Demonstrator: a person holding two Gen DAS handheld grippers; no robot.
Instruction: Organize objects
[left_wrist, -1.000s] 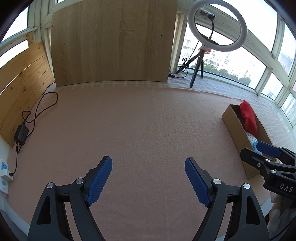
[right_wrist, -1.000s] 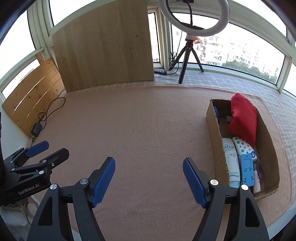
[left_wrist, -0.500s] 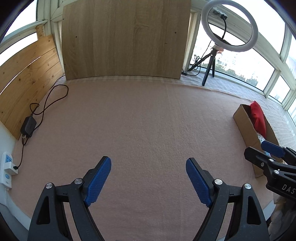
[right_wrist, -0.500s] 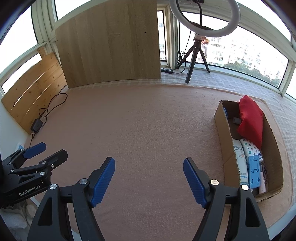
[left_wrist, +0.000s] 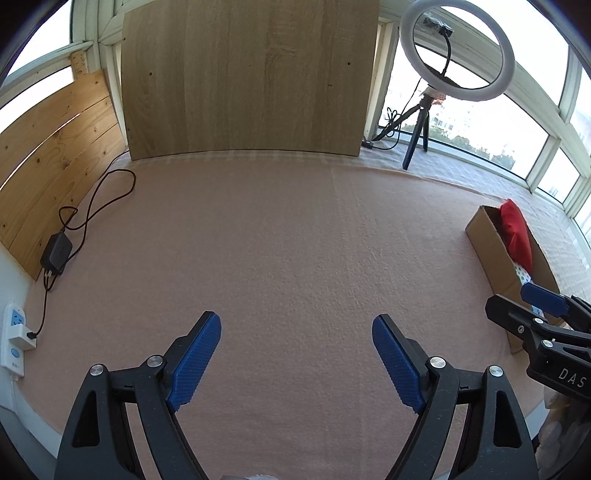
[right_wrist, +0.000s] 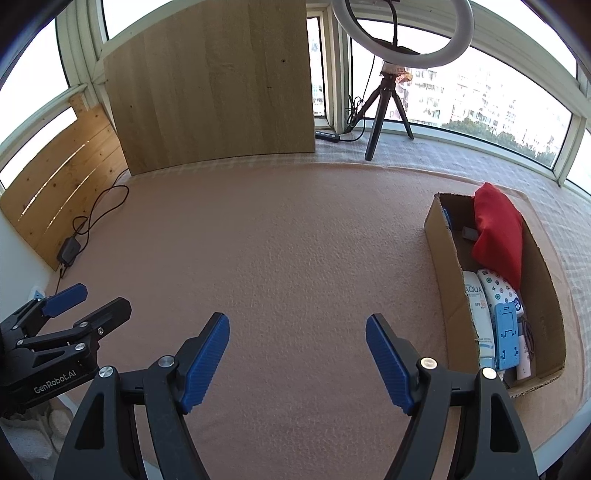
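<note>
Both the left gripper (left_wrist: 296, 332) and right gripper (right_wrist: 297, 330) hang wide apart and empty over the pink mat (right_wrist: 295, 240), the cardboard box (right_wrist: 443, 280) at frame right.

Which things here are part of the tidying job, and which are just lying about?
Job: cardboard box, red pouch, white AQUA tube, dotted pack, blue stand.

Lying about: ring light on tripod, power adapter, wall socket strip, wooden board.
</note>
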